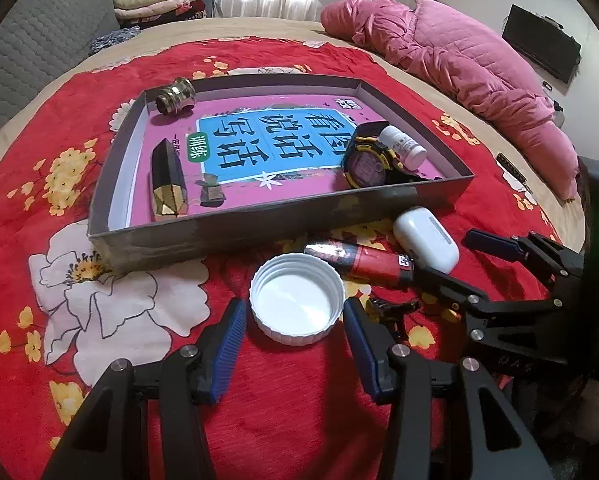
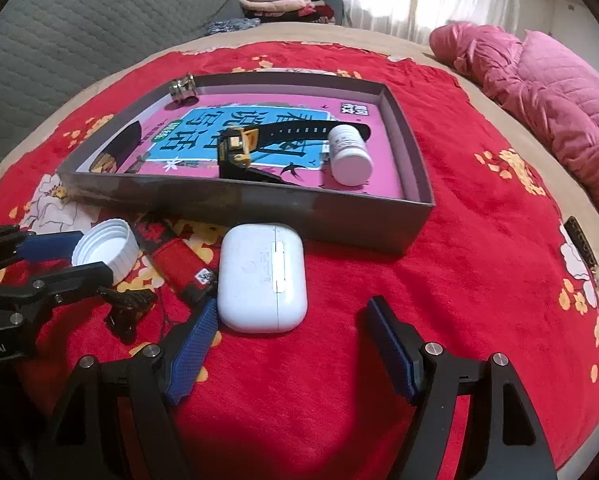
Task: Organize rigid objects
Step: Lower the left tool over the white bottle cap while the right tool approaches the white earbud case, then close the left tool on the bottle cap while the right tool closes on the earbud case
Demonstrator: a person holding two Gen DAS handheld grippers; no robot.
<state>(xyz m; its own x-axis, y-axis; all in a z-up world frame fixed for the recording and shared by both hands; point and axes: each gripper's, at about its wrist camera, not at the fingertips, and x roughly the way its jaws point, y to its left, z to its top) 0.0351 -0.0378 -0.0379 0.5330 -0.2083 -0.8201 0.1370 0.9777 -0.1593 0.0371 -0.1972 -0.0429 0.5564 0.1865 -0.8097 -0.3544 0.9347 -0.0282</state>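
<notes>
Red floral bedspread before the grey tray (image 1: 147,248): left claw (image 1: 295,320) spread around white cap (image 1: 297,300), right claw (image 2: 295,344) unclenched by earbud case (image 2: 263,276); squeezing comes next

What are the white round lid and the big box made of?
The white lid looks like smooth plastic: ribbed rim, glossy inside. The box looks like matte grey cardboard: thin, straight walls with scuffed patches, though I can't be sure.
</notes>
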